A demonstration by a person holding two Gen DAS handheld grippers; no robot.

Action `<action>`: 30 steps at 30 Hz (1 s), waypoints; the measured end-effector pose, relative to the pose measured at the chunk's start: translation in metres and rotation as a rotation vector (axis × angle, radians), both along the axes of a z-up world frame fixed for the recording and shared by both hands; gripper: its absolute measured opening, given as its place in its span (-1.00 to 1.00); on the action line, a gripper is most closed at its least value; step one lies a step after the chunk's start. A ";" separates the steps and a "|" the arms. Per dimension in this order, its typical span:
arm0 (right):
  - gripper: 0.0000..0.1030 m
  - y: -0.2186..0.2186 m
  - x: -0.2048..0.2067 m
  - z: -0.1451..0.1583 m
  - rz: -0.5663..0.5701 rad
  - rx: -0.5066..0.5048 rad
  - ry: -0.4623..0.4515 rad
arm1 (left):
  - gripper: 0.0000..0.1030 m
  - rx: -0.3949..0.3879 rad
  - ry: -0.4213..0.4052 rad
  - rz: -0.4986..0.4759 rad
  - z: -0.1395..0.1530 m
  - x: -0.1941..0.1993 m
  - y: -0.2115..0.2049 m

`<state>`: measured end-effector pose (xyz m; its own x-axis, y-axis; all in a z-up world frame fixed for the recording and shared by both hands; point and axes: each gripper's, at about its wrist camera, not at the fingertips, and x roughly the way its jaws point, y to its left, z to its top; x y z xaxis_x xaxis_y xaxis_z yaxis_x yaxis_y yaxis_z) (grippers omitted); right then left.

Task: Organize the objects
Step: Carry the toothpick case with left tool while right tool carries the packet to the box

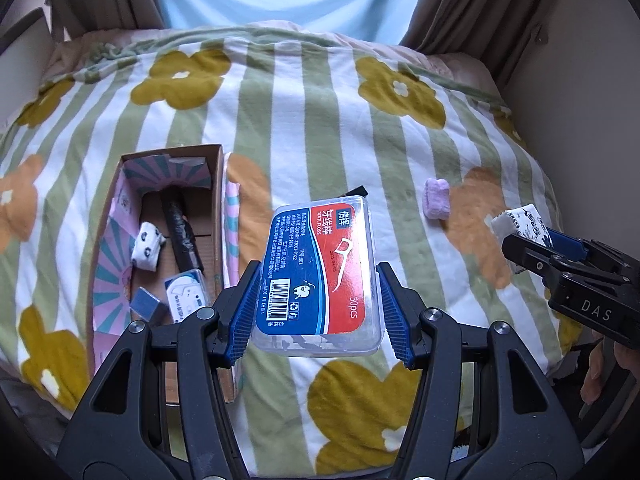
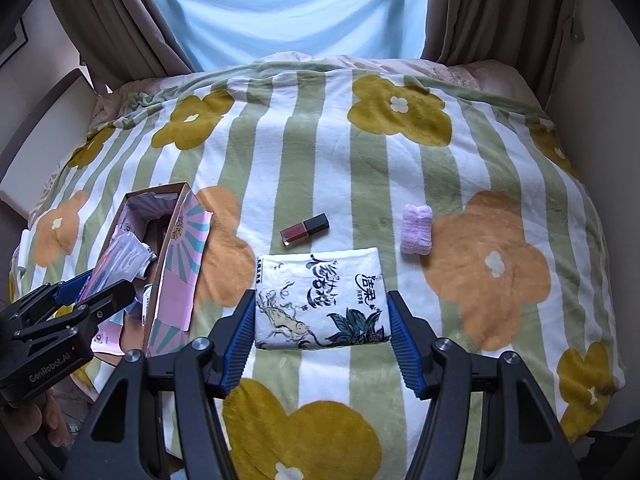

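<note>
My left gripper [image 1: 318, 304] is shut on a clear dental floss box [image 1: 320, 268] with a red and blue label, held above the blanket just right of the open cardboard box [image 1: 218, 208]. The cardboard box holds a white sock [image 1: 148, 246], a black roll [image 1: 180, 232], a small white pack [image 1: 186, 292] and a blue-grey block [image 1: 146, 304]. My right gripper [image 2: 322, 320] is shut on a white tissue pack [image 2: 320, 300] with ink drawings, over the blanket. A lipstick [image 2: 305, 229] and a rolled purple cloth [image 2: 417, 229] lie on the blanket beyond it.
A striped flower blanket [image 2: 320, 140] covers the bed. Curtains [image 2: 472, 8] and a bright window stand at the far side. The left gripper with the floss box shows at the left of the right wrist view [image 2: 86, 292], over the cardboard box [image 2: 176, 280].
</note>
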<state>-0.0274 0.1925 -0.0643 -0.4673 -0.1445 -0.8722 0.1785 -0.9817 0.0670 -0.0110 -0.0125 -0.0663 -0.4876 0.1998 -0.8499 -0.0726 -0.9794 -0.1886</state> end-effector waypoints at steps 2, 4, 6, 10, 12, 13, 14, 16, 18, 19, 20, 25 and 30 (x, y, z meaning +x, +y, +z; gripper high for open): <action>0.13 -0.008 0.000 0.002 0.019 -0.002 0.001 | 0.03 0.003 0.006 0.015 0.002 0.002 -0.007; 0.13 -0.017 -0.001 0.003 0.039 -0.003 0.005 | 0.03 0.007 0.010 0.034 0.004 0.004 -0.016; 0.13 -0.026 -0.003 0.005 0.062 -0.009 0.007 | 0.02 0.010 0.012 0.054 0.005 0.007 -0.025; 0.13 -0.050 -0.010 0.009 0.117 -0.015 0.013 | 0.03 0.012 0.010 0.093 0.006 0.012 -0.046; 0.13 -0.063 -0.013 0.010 0.150 -0.013 0.016 | 0.03 0.011 0.007 0.118 0.004 0.016 -0.057; 0.13 -0.070 -0.016 0.010 0.167 -0.013 0.017 | 0.03 0.013 0.005 0.133 0.003 0.017 -0.062; 0.13 -0.077 -0.018 0.010 0.183 -0.011 0.017 | 0.03 0.016 0.001 0.149 0.002 0.019 -0.069; 0.13 -0.093 -0.024 0.009 0.222 -0.007 0.018 | 0.03 0.020 -0.006 0.179 -0.002 0.021 -0.080; 0.13 -0.108 -0.030 0.007 0.256 -0.004 0.014 | 0.02 0.022 -0.016 0.207 -0.006 0.023 -0.092; 0.13 -0.117 -0.033 0.006 0.274 -0.002 0.011 | 0.02 0.024 -0.021 0.219 -0.009 0.024 -0.097; 0.13 -0.124 -0.036 0.004 0.292 0.000 0.008 | 0.03 0.025 -0.028 0.232 -0.012 0.025 -0.102; 0.13 -0.164 -0.050 -0.009 0.384 0.018 -0.013 | 0.03 0.039 -0.066 0.303 -0.031 0.031 -0.128; 0.13 -0.202 -0.066 -0.027 0.457 0.031 -0.042 | 0.02 0.044 -0.110 0.360 -0.055 0.037 -0.148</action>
<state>-0.0939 -0.0091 -0.0909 -0.3260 -0.3008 -0.8962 0.5917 -0.8043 0.0548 0.0259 -0.1606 -0.1213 -0.4398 0.0695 -0.8954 0.2981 -0.9292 -0.2185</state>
